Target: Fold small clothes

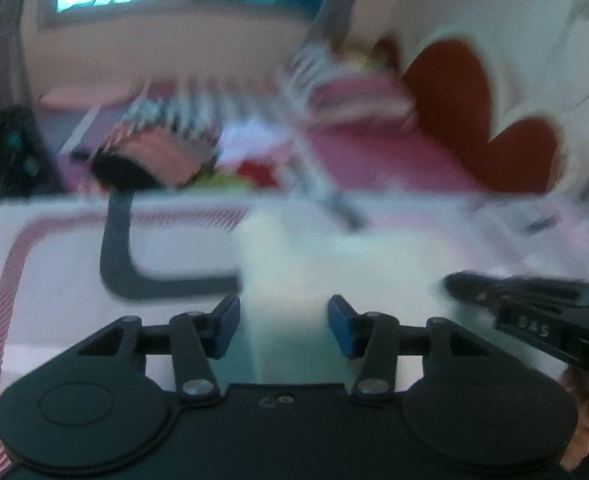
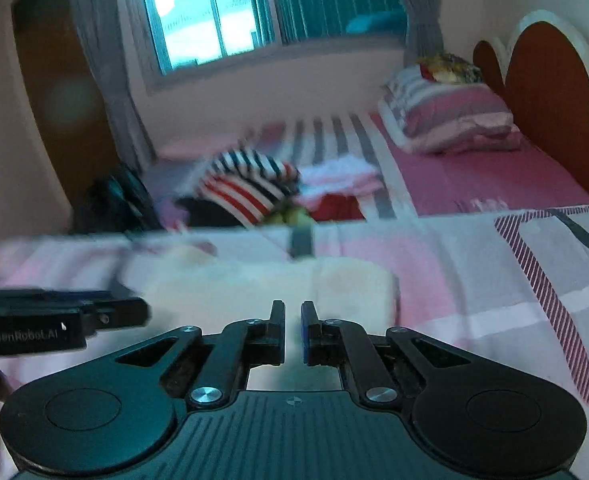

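A small white garment point(image 1: 294, 256) lies folded on the patterned sheet in front of me; it also shows in the right wrist view point(image 2: 254, 284). My left gripper point(image 1: 284, 322) is open, its blue pads either side of the garment's near edge. My right gripper point(image 2: 293, 330) has its jaws nearly together with a thin gap, just above the garment's near edge; nothing shows between them. Each gripper shows in the other's view: the right one point(image 1: 530, 316) at the right, the left one point(image 2: 54, 320) at the left. Both views are blurred.
A pile of clothes, with a red, white and black striped piece point(image 2: 246, 184), lies beyond the sheet's far edge. A pink bed point(image 2: 474, 176) with pillows point(image 2: 446, 116) and a red headboard point(image 2: 546, 92) stands at the right. A window point(image 2: 202, 16) is behind.
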A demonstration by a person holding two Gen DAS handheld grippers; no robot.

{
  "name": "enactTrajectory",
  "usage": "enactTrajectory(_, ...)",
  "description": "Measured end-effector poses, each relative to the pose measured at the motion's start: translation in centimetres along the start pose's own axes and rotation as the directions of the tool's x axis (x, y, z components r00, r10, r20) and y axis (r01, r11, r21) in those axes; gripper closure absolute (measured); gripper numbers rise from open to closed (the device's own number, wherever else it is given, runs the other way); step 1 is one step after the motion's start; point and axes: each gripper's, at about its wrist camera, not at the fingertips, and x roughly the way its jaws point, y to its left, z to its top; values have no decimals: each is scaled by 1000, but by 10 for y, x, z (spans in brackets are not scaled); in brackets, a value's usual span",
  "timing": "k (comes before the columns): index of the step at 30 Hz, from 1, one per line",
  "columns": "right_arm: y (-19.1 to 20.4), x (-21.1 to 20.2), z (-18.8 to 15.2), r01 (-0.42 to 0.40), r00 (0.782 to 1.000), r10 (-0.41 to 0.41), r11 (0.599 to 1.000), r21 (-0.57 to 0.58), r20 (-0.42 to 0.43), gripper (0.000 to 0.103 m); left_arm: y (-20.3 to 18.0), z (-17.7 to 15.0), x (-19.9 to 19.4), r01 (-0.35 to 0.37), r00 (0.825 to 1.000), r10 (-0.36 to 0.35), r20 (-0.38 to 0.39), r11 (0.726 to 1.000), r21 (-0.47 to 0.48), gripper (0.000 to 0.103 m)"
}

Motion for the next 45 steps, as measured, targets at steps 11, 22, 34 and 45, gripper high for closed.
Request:
enactTrajectory(11, -4, -50, -32, -56, 996, 57, 998, -19, 63, 98, -5, -47, -26, 34, 999, -34, 28, 999, -7, 52)
enactTrajectory(22, 8, -89, -59, -35, 999, 35, 999, -1, -12, 98, -9, -77, -67, 18, 1000, -18, 18, 1000, 8, 54)
enactTrajectory(34, 9, -101, -115, -36, 997, 36, 999, -2, -73, 97, -21, -113, -85, -17, 1000, 17, -12, 998, 66, 53)
enactTrajectory(45, -62, -85, -70, -192, 981, 188, 936, 294, 42, 25, 15, -73, -70, 88, 994, -84, 71, 994, -58, 18)
